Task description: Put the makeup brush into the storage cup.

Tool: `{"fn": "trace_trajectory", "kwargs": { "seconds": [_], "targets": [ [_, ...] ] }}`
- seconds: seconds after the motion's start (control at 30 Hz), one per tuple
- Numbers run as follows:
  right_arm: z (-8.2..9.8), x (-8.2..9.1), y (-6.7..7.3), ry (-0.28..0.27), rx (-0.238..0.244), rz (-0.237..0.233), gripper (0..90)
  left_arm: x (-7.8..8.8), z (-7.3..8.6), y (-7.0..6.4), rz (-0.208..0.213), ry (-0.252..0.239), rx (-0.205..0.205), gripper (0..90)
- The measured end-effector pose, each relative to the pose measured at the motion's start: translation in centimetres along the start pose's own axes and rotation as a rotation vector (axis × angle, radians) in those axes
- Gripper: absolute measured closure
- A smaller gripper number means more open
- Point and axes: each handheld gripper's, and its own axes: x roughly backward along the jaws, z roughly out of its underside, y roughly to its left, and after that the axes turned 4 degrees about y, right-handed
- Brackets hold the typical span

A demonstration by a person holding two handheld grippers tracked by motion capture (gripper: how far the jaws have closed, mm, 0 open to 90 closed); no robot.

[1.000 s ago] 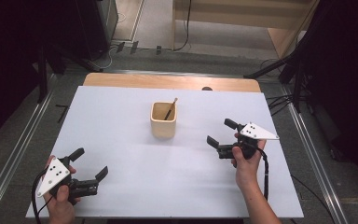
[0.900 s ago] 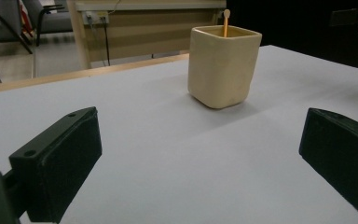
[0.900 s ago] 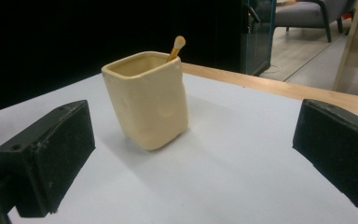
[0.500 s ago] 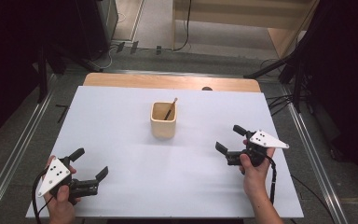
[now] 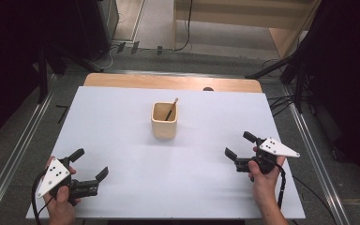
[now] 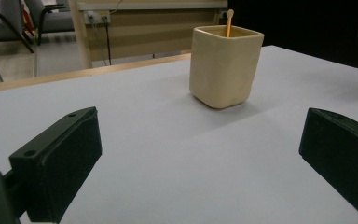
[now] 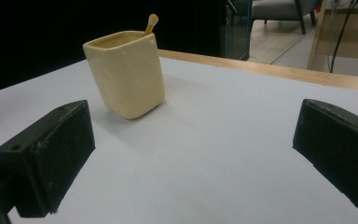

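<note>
- Standing upright near the middle of the white table (image 5: 122, 122), somewhat toward its far edge, is a cream square-sided cup (image 5: 164, 120).
- A thin wooden stick (image 5: 170, 108) leans inside the cup, its rounded tip poking above the rim toward the far right corner of the cup.
- The left gripper (image 5: 90, 165) sits by the table's near left corner, jaws spread wide with nothing between them, pointed across the table toward the cup.
- The right gripper (image 5: 239, 146) sits near the right edge, toward the near side, jaws likewise wide apart and empty, well apart from the cup.
- Both gripper views show bare tabletop between the jaws.
</note>
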Motion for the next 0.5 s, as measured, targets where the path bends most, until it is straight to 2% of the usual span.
{"fn": "trace_trajectory", "kwargs": {
  "seconds": [0.5],
  "targets": [
    [1.0, 3.0, -0.1, -0.012, -0.010, 0.028, 0.0, -0.1, 0.0, -0.1, 0.003, -0.001, -0.004, 0.0]
  ]
}}
